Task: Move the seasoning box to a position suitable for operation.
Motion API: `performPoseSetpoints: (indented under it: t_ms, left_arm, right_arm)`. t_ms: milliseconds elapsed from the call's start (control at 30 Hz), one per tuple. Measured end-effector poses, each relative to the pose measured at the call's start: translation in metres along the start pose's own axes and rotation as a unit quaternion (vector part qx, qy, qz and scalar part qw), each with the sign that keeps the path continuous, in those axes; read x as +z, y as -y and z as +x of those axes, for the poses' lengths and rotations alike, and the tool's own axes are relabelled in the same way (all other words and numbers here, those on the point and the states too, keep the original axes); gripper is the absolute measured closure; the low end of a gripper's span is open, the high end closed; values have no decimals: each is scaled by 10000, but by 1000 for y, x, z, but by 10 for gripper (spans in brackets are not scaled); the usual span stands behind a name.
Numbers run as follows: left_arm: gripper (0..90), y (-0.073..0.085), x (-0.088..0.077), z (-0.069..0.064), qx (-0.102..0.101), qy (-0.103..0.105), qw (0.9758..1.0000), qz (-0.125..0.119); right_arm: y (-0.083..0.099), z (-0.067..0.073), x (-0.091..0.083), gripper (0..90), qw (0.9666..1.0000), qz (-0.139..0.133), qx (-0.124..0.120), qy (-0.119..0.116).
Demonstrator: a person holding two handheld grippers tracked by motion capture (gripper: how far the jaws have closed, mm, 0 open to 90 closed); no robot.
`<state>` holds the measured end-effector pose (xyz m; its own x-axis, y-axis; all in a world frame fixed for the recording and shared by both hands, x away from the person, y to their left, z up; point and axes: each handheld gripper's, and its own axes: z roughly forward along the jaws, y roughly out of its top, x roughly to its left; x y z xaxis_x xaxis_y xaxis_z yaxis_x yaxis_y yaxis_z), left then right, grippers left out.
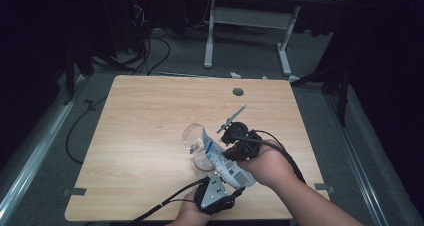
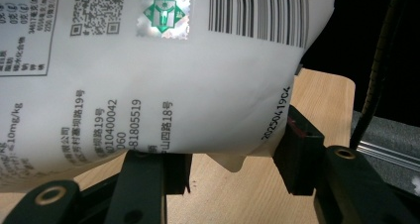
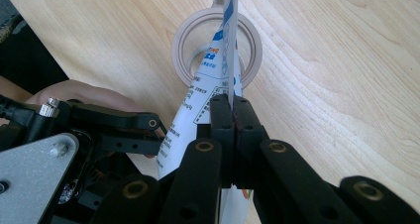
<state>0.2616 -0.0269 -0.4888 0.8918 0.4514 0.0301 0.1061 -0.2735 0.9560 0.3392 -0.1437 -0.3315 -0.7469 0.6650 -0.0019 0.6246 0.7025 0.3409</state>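
Here, a person is holding a white printed pouch [image 1: 223, 162] over the near middle of the wooden table [image 1: 150, 136], one gripper at each end of it. The left gripper [image 1: 220, 178], coming in from the bottom edge with its grey three-cornered plate facing up, is gripping the pouch's fat lower end: in the left gripper view its jaws are standing fairly wide, one on each side of the bulging pouch [image 2: 163, 85] (the barcode and small printed text are showing clearly there), and their pads are pressing against it. The right gripper [image 1: 231, 145] is reaching in from the right and pinching the pouch higher up; in the right gripper view its jaws are sitting tight together on the thin flat seam of the pouch [image 3: 218, 75], which is standing edge-on between them.

The pouch is tilting up and to the left, its top corner pointing at the mouth of a clear glass cup [image 1: 194, 137] that is lying tipped on the table just beside it. A pale round ring [image 3: 185, 45] is lying flat on the table beneath the pouch's upper end, near the cup.
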Motion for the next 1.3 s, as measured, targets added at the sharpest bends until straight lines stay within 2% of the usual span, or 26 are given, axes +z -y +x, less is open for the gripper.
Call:
performPoseSetpoints:
  t_ms: [867, 1300]
  left_arm:
    - [555, 0, 0, 1, -13, -28, 10000, 26]
    - [554, 0, -1, 0, -23, -28, 10000, 17]
  right_arm:
    - [-1, 0, 2, 900, 9998, 4, 216, 44]
    - [-1, 0, 2, 900, 10000, 5, 49, 24]
